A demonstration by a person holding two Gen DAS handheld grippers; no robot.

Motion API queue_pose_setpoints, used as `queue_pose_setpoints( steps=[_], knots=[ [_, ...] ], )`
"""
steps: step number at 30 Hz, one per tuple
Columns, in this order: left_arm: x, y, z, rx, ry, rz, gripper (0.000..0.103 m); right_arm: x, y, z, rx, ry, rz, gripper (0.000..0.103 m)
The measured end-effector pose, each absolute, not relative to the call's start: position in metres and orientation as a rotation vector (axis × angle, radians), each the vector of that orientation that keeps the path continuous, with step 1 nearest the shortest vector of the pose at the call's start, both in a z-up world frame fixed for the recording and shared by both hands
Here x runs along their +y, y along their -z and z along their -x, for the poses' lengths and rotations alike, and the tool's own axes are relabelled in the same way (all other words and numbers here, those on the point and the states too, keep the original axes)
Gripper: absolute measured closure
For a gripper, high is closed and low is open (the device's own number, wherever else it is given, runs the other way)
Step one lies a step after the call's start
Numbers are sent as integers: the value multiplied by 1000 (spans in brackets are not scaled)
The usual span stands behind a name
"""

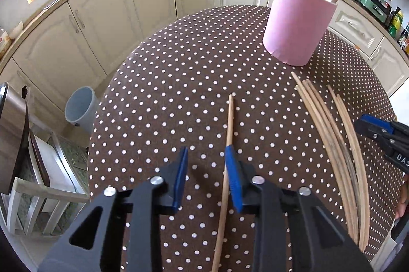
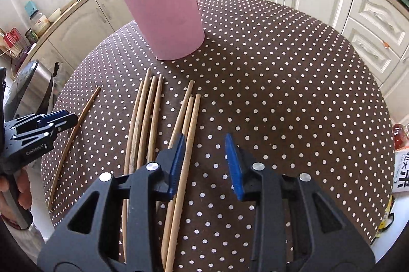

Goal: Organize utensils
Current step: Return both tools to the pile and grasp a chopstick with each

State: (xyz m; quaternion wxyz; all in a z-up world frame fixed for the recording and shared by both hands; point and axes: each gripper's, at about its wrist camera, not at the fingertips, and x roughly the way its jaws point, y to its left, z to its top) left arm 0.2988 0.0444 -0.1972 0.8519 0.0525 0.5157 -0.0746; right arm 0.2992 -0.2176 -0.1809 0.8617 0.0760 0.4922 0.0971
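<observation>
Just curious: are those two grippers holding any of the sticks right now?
No. The left gripper straddles one chopstick unclamped; the right gripper is empty beside the pile.

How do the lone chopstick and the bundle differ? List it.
1. The lone chopstick lies apart on the tablecloth; the bundle lies as seven side by side.
2. The lone chopstick lies beside a finger of the open left gripper; the bundle lies under the open right gripper.
3. The lone chopstick is farther from the pink cup than the bundle.

Both are wooden, flat on the cloth, not yet in the cup.
</observation>
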Motion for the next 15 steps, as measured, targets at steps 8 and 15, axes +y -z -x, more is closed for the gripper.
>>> queue_pose_setpoints(
  steps=[8,15],
  knots=[
    [29,198,-314,1091,172,-141,88,-209,186,-314,1056,-221,-137,74],
    [15,201,-322,1163,213,-172,88,-211,184,-336,1107,-245,-140,75]
  ],
)
